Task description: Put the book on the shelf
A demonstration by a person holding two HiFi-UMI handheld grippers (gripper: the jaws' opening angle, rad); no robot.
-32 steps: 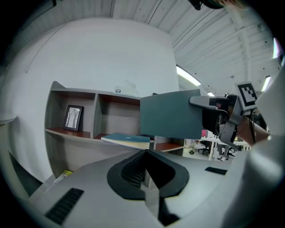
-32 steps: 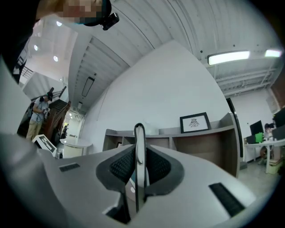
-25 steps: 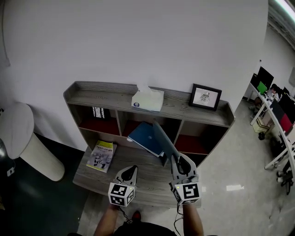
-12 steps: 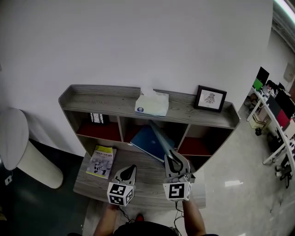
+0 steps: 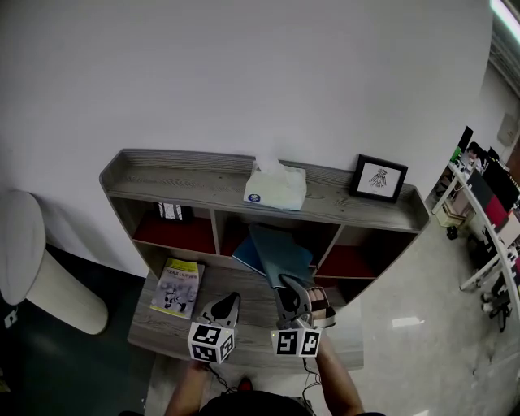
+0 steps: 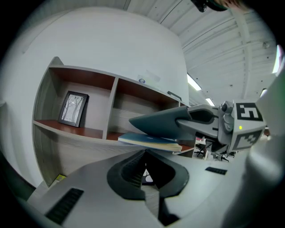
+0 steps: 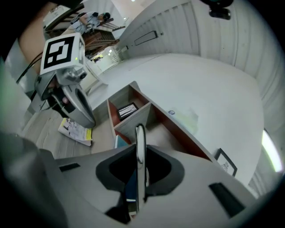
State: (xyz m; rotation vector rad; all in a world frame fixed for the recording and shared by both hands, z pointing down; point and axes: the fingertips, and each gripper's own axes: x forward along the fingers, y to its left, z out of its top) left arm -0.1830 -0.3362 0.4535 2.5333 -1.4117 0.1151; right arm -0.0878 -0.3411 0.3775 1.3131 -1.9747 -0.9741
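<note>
Right tool (image 5: 288,284) is clamped on blue book (image 5: 280,253), its far end at the middle compartment mouth of the grey shelf (image 5: 187,183); left tool (image 5: 227,302) is held closed, empty, over the desk (image 5: 256,317). Small framed picture (image 5: 171,211) is noted in the left compartment, tissue box (image 5: 275,188) on top

A plain white wall (image 5: 244,73) rises ahead of the right gripper (image 5: 286,283). Well to its right, pale glossy floor (image 5: 406,309) runs to office desks (image 5: 487,219) under a ceiling light strip (image 5: 505,16). Well left of the left gripper (image 5: 232,297), a white rounded cylinder (image 5: 36,260) stands on dark floor (image 5: 57,366).
</note>
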